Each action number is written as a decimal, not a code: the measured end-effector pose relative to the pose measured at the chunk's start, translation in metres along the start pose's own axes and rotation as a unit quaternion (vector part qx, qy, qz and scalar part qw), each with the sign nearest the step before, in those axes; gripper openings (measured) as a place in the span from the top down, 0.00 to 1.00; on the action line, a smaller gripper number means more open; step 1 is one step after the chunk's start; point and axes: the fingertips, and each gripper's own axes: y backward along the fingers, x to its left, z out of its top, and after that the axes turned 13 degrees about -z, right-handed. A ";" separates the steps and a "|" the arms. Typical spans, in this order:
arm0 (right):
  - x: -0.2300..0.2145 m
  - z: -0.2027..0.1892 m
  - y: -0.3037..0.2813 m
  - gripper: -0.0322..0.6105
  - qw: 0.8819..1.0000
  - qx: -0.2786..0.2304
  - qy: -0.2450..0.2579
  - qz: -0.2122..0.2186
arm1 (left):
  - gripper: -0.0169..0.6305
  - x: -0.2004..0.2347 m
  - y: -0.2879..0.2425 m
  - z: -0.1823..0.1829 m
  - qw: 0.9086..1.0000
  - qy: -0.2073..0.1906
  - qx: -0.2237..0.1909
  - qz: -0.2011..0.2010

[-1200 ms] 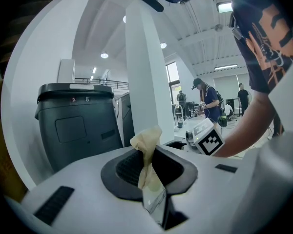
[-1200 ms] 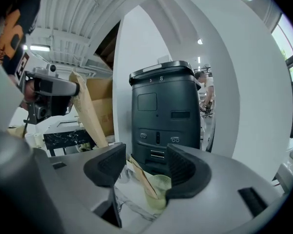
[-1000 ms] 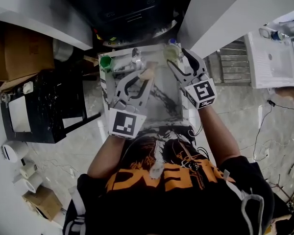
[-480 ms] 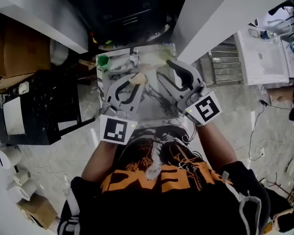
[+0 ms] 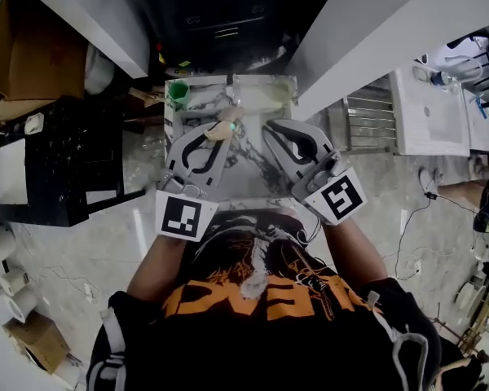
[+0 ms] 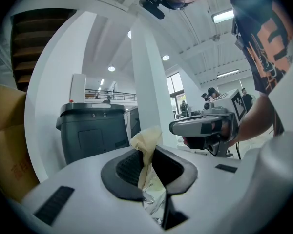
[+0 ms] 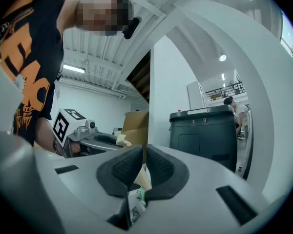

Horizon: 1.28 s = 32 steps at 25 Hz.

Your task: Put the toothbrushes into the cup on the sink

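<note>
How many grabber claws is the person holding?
2. The left gripper, over the sink, pinches a cream-coloured thing. The right gripper is beside it; its jaws have just closed, with nothing seen between them.

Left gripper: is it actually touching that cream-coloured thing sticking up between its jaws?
Touching. The left gripper view shows the left gripper's dark pads pressed against both sides of the cream-coloured thing.

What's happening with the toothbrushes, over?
Left gripper shut on cream-coloured thing. Right gripper just closed, looks empty. Green cup on sink corner, nothing in the way.
</note>
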 end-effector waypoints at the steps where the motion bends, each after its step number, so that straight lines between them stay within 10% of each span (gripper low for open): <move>1: 0.003 0.000 -0.002 0.89 1.000 0.002 0.002 0.004 | 0.86 0.002 0.003 0.000 1.000 0.001 -0.002 0.003; 20: 0.035 -0.027 -0.076 0.93 0.997 0.048 0.009 0.055 | 0.86 0.107 0.038 -0.078 0.992 0.041 0.030 0.118; 32: 0.017 -0.046 -0.107 0.93 0.997 0.065 -0.012 0.048 | 0.86 0.151 0.006 -0.157 0.989 0.038 0.087 0.114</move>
